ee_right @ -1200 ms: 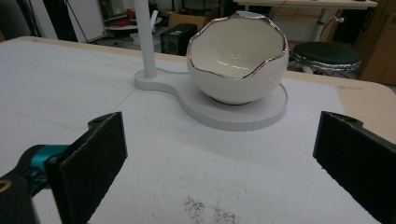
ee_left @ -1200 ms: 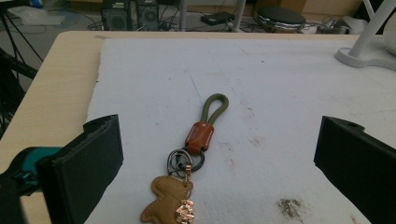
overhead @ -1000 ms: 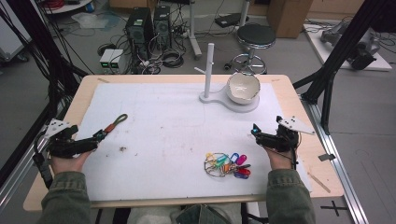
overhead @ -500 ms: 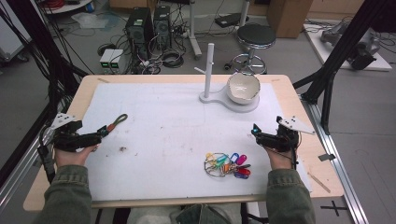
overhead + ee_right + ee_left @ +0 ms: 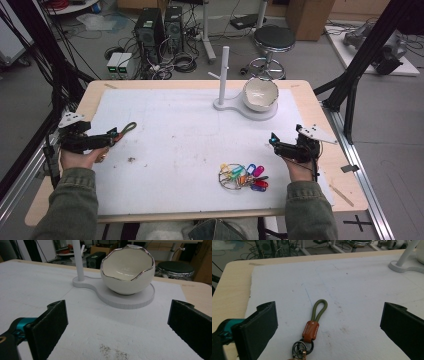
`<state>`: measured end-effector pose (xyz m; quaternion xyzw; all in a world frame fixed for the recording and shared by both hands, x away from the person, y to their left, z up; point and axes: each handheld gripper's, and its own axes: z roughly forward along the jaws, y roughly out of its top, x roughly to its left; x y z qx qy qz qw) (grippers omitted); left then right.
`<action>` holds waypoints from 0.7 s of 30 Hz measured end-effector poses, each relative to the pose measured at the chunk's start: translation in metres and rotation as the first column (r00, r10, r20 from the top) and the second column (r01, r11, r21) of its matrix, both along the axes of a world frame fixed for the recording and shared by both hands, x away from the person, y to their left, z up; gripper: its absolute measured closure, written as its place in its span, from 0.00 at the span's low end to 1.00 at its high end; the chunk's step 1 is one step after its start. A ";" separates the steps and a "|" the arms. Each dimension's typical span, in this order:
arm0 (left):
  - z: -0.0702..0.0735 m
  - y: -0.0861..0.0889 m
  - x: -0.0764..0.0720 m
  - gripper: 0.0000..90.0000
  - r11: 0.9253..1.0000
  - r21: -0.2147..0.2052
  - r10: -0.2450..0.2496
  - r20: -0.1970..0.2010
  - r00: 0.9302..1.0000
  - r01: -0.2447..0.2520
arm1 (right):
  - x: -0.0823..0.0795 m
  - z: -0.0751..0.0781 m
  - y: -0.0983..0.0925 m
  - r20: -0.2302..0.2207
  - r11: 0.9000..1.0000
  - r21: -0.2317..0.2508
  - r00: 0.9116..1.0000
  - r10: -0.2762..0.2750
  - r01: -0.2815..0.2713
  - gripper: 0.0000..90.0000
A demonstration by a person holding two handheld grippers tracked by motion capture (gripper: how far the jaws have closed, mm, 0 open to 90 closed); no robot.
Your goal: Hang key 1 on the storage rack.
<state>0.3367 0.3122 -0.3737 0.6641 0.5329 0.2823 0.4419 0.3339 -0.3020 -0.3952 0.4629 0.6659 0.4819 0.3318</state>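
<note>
At the near left edge of the white mat [image 5: 190, 140], the left gripper [image 5: 111, 138] has drawn back toward the person over the last second, sliding away from the olive-green cord key strap with a brown leather tab and dark metal rings [image 5: 124, 132] that it was nearly on top of a moment ago. The strap lies flat on the mat just as it did, its loop end pointing toward the far side and its rings [image 5: 302, 347] toward the hand, untouched. Seen from the left gripper view, the key strap [image 5: 313, 322] sits between the two black jaws, which stand wide apart with nothing gripped, and only its ring end reaches into their span. On the right, the right gripper [image 5: 274, 140] has not moved; it rests near the right edge with its jaws likewise spread and empty, facing the white egg-shaped ceramic bowl with a silver jagged rim [image 5: 128, 269] on the white stand with an upright post [image 5: 224, 70]. The bunch of coloured plastic key tags on a wire ring [image 5: 243, 176] lies at the near middle, just left of the right hand [image 5: 299, 170]. To my eye the retreat means the pick-up has not begun: the left hand seems to be lining up again, and the strap has yet to be closed on before it can go anywhere, perhaps to the post's peg.
</note>
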 end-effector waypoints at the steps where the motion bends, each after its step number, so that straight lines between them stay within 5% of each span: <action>1: 0.000 0.000 0.001 0.02 1.000 -0.004 -0.001 -0.001 1.000 0.001 | 0.000 0.000 0.000 -0.001 1.000 -0.002 1.000 0.001 -0.001 0.02; 21: 0.005 -0.002 0.034 0.02 1.000 -0.014 -0.016 -0.050 0.999 0.016 | 0.000 0.000 0.000 0.003 1.000 -0.004 1.000 0.002 -0.002 0.02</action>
